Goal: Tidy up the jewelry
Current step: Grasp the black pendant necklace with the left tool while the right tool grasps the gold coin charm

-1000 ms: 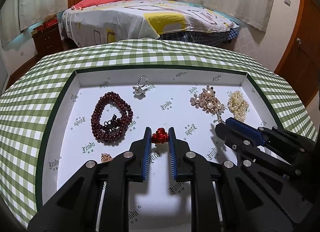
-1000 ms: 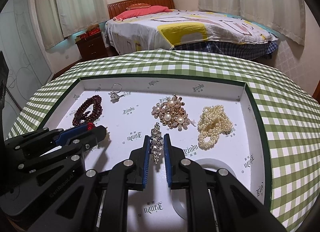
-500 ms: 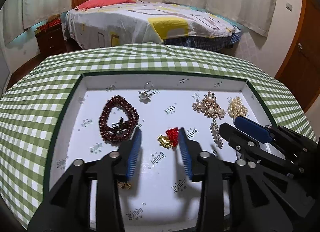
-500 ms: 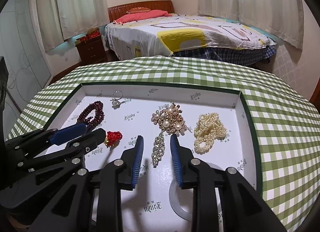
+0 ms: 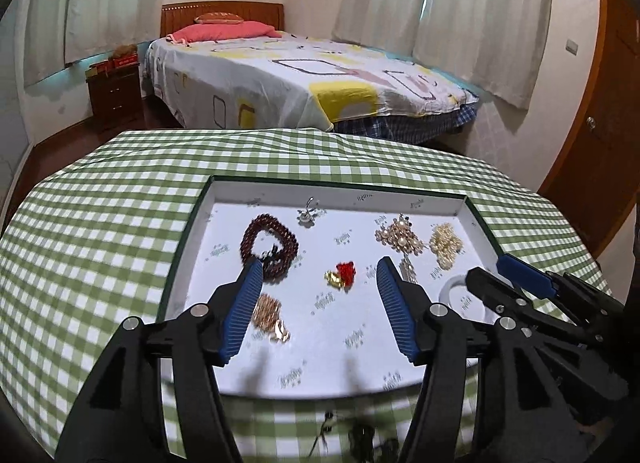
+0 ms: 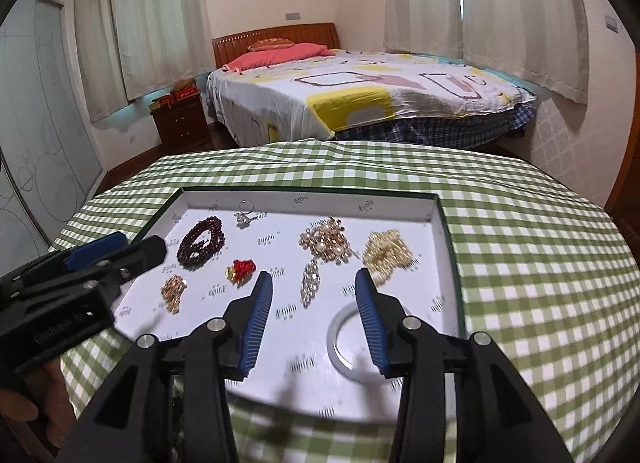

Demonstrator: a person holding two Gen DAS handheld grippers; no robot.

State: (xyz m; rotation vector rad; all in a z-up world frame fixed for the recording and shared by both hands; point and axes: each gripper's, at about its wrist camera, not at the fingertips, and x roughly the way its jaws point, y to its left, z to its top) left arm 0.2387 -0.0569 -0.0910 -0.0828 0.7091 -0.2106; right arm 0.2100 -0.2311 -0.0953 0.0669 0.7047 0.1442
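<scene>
A white tray [image 5: 340,193] [image 6: 312,199] on the green checked table holds the jewelry. In it lie a dark red bead bracelet [image 5: 269,241] [image 6: 201,241], a silver ring [image 5: 307,213] [image 6: 245,214], a red and gold piece [image 5: 341,274] [image 6: 240,270], a gold chain piece [image 5: 270,315] [image 6: 174,292], a pearl brooch [image 5: 398,237] [image 6: 326,241], a crystal clip [image 6: 310,284], a pearl bracelet [image 5: 445,243] [image 6: 387,253] and a clear bangle [image 6: 346,339]. My left gripper [image 5: 318,267] is open and empty above the red piece. My right gripper [image 6: 314,283] is open and empty above the clip.
A bed [image 5: 304,83] stands behind the table, a dark nightstand [image 5: 116,91] to its left, a wooden door [image 5: 592,151] at the right. Dark jewelry lies blurred at the table's near edge [image 5: 360,435].
Both grippers opened, letting go of the red piece and the crystal clip, and pulled back and up from the tray. Both pieces now lie in the tray.
</scene>
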